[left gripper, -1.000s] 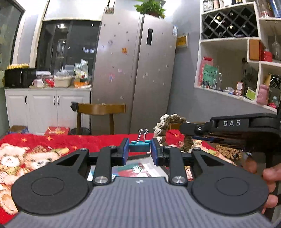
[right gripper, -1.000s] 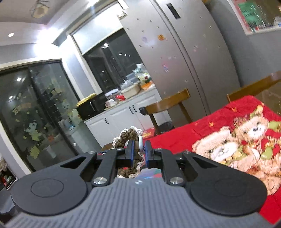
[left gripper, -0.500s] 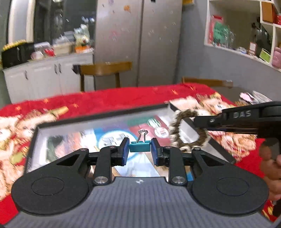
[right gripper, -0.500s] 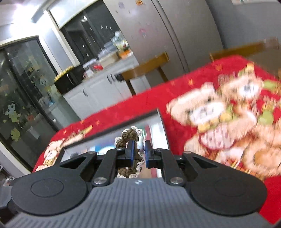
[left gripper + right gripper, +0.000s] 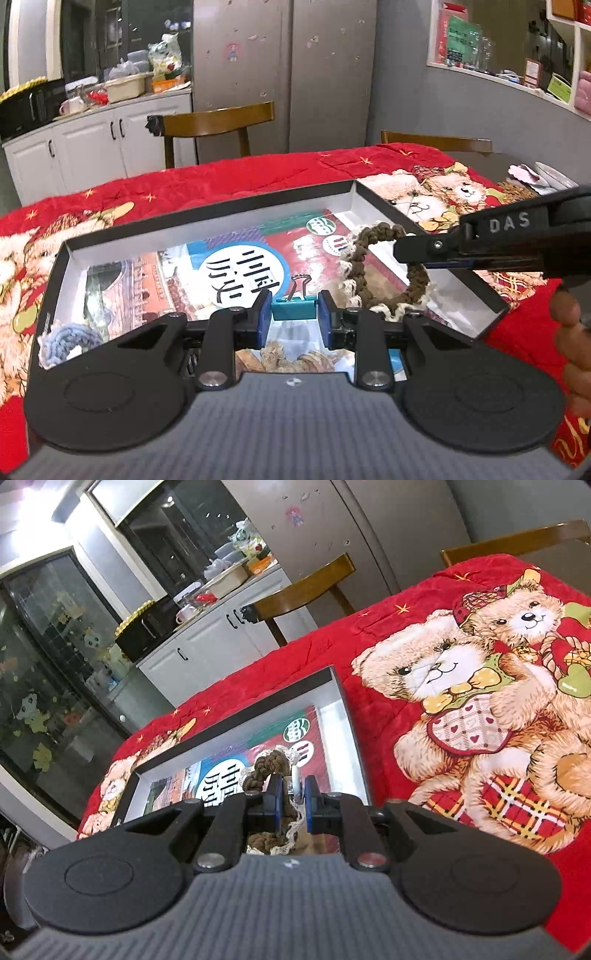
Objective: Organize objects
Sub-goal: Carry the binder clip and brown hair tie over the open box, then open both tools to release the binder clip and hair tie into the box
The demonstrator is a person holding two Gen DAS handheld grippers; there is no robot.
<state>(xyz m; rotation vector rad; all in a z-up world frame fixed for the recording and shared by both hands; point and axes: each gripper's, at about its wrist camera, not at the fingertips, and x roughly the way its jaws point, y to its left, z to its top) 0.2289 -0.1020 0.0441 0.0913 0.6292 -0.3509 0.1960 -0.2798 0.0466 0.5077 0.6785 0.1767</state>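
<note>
My left gripper (image 5: 294, 314) is shut on a teal binder clip (image 5: 294, 309) and holds it over a shallow black box (image 5: 207, 210) with a picture book (image 5: 236, 269) lying in it. My right gripper (image 5: 293, 803) is shut on a brown and cream braided hair scrunchie (image 5: 271, 766). In the left wrist view the scrunchie (image 5: 362, 262) hangs from the right gripper (image 5: 410, 254) over the box's right part. A blue knitted item (image 5: 66, 341) lies in the box's near left corner.
The box (image 5: 347, 709) sits on a red teddy-bear tablecloth (image 5: 229, 181). Wooden chairs (image 5: 218, 122) stand beyond the table's far edge, with a fridge (image 5: 280, 70) and white cabinets (image 5: 99, 144) behind. Small items (image 5: 539, 177) lie at the table's far right.
Both grippers have tilted down and moved in over the box, each still holding its item. The scrunchie now hangs lower inside the box's right part.
</note>
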